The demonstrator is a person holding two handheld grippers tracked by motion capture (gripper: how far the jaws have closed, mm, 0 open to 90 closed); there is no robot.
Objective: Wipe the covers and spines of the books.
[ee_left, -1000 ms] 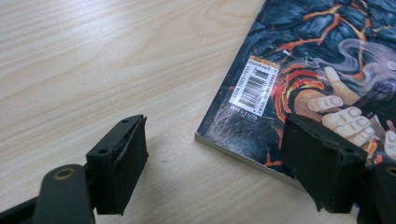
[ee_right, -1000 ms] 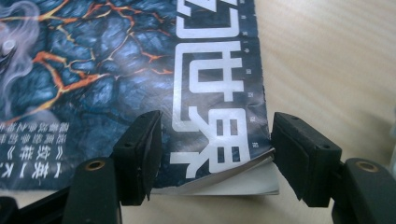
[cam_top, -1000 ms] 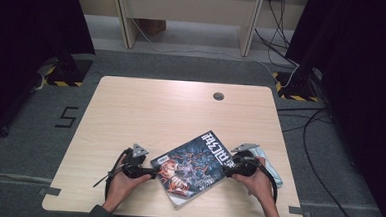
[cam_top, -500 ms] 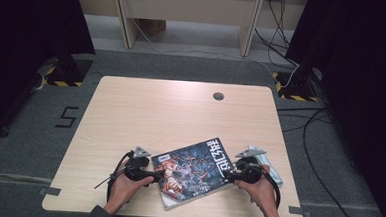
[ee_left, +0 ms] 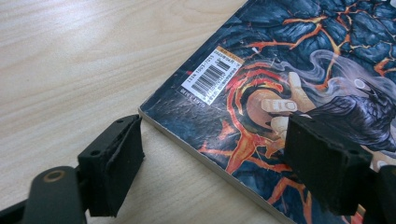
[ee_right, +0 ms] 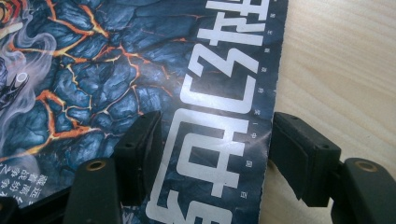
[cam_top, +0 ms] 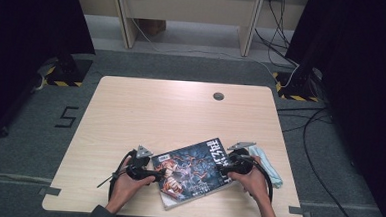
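A paperback book (cam_top: 192, 171) with a dark blue and orange lava cover lies slanted on the wooden table (cam_top: 171, 112) near its front edge. My left gripper (cam_top: 161, 173) is at the book's left edge. In the left gripper view (ee_left: 219, 163) it stands open, one jaw on the table beside the barcode corner and the other over the cover (ee_left: 289, 56). My right gripper (cam_top: 222, 166) is at the book's right edge. It is open (ee_right: 217, 151) and its jaws have just been opening; they straddle the edge of the title side (ee_right: 140, 56) without pressing on it.
A pale blue and white cloth (cam_top: 270, 165) lies on the table just right of my right hand. A round cable hole (cam_top: 218, 96) sits near the table's far edge. Cables (cam_top: 319, 145) trail over the floor to the right.
The book has turned a little, its far corner now lying slightly nearer the front. My right gripper has shifted slightly along the book's right edge. The left gripper has stayed put.
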